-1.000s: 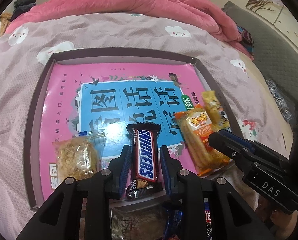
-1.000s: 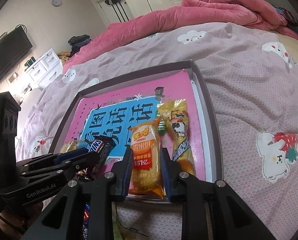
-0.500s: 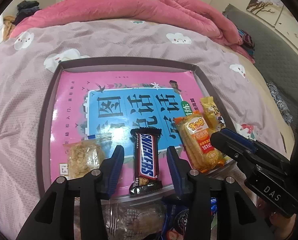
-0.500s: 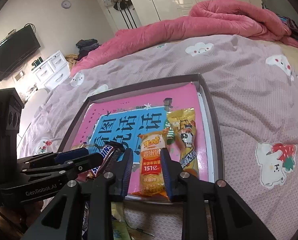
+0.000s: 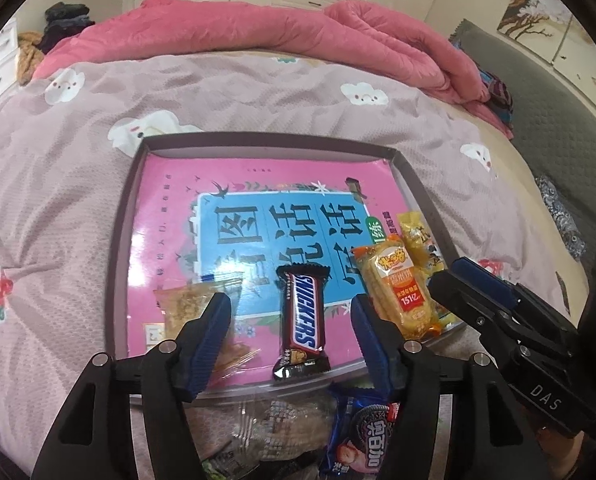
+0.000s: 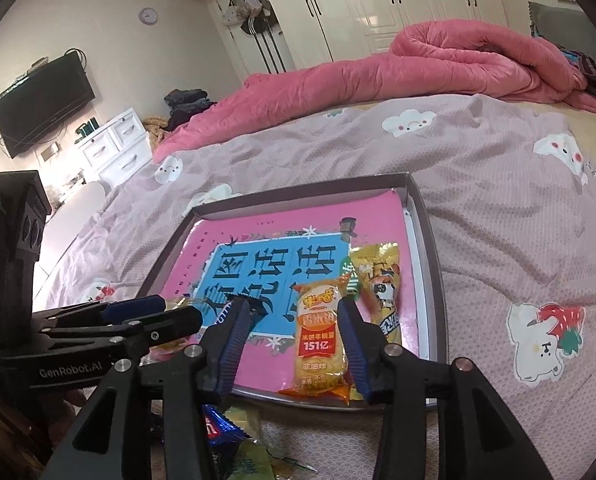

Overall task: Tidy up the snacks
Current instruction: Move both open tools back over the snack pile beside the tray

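Note:
A shallow grey tray (image 5: 266,138) lined with a pink and blue book lies on the bed. A Snickers bar (image 5: 301,320) lies flat at the tray's near edge between the fingers of my left gripper (image 5: 290,308). Those jaws are opening and the pads stand clear of the bar. An orange rice-cracker pack (image 6: 318,344) lies between the fingers of my right gripper (image 6: 294,312), whose jaws are also opening; the pads do not press it. A yellow pack (image 6: 382,288) lies to its right. A clear pack of crumbly cake (image 5: 186,304) lies left of the Snickers bar.
Loose snacks lie on the bedspread in front of the tray, among them a blue Oreo pack (image 5: 362,440) and a clear wrapper (image 5: 282,420). A rolled pink quilt (image 5: 258,28) runs along the far side of the bed. White drawers (image 6: 114,148) stand at the left.
Both grippers went from shut to open, letting go of the Snickers bar and the orange pack, which now lie on the tray. Both grippers rose and drew back a little.

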`<state>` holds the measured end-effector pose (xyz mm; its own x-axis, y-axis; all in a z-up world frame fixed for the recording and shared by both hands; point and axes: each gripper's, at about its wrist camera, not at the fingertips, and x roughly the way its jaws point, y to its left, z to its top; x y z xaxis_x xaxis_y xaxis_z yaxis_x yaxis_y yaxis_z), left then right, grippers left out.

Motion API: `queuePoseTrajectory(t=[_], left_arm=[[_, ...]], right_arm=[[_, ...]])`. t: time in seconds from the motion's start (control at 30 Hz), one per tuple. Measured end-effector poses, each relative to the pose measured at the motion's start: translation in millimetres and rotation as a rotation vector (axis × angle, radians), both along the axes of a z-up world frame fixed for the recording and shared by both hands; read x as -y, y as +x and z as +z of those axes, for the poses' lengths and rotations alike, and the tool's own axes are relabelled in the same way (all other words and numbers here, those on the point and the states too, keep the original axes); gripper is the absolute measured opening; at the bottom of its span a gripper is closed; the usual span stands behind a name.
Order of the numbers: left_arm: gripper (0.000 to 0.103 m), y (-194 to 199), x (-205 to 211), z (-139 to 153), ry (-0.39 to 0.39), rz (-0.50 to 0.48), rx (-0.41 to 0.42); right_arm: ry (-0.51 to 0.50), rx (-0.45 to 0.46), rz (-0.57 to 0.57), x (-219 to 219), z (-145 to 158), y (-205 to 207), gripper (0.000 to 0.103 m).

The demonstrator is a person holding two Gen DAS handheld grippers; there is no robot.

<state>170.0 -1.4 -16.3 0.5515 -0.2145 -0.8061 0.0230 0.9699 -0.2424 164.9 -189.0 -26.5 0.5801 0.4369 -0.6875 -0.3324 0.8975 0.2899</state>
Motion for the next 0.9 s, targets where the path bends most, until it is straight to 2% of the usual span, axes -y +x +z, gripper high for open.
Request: queuePoseTrajectory(t=[0.1, 0.4, 0.6, 0.67, 0.9], left_arm=[[0.065, -3.4, -5.8, 6.1, -0.001, 0.012, 0.008], [0.065, -16.0, -29.4, 24.4, 0.008, 0.059, 0.042], [0.066, -26.0, -41.4, 27.6, 0.016, 0.079, 0.043], [0.066, -29.6, -44.2, 28.5, 0.024, 0.082, 0.042], [0.066, -41.1, -48.9, 29.6, 0.044, 0.088, 0.041]], right_arm=[[0.005, 0.012, 0.002, 0.1, 3.8, -2.2, 0.049], [0.015, 0.036, 0.023, -1.4, 11.4, -9.3, 0.050], [0.022, 0.040, 0.044, -2.9, 14.0, -16.0, 0.051], [0.022, 0.043, 0.046, -2.7, 14.6, -17.9, 0.056], [0.033, 0.045, 0.053, 0.9, 16.4, -25.9, 0.058]])
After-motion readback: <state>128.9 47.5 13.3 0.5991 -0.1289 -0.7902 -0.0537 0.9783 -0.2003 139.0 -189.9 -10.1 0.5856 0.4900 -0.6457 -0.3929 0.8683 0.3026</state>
